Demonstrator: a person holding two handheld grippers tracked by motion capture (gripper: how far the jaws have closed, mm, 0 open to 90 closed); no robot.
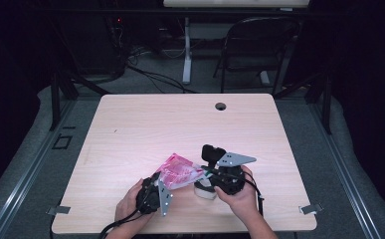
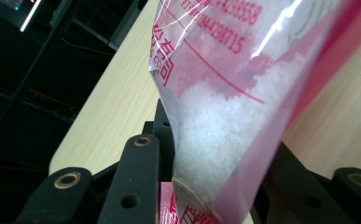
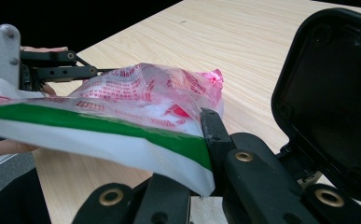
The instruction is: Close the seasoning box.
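Note:
A pink-printed clear plastic bag (image 1: 180,172) of white grains is held up between both grippers near the table's front edge. My left gripper (image 1: 164,183) is shut on one end of it. In the left gripper view the bag (image 2: 225,116) rises from between the black jaws of that gripper (image 2: 215,168). My right gripper (image 1: 201,173) is shut on the other end. In the right gripper view this gripper (image 3: 201,154) pinches the bag's white-and-green edge (image 3: 122,135). The pink part (image 3: 145,88) stretches away to the left gripper (image 3: 52,65).
A small white round container (image 1: 205,192) sits on the wooden table (image 1: 180,124) just below my right hand. A cable hole (image 1: 221,106) lies near the far edge. Behind the table stand a black folding chair (image 1: 259,45) and a white desk leg (image 1: 186,50).

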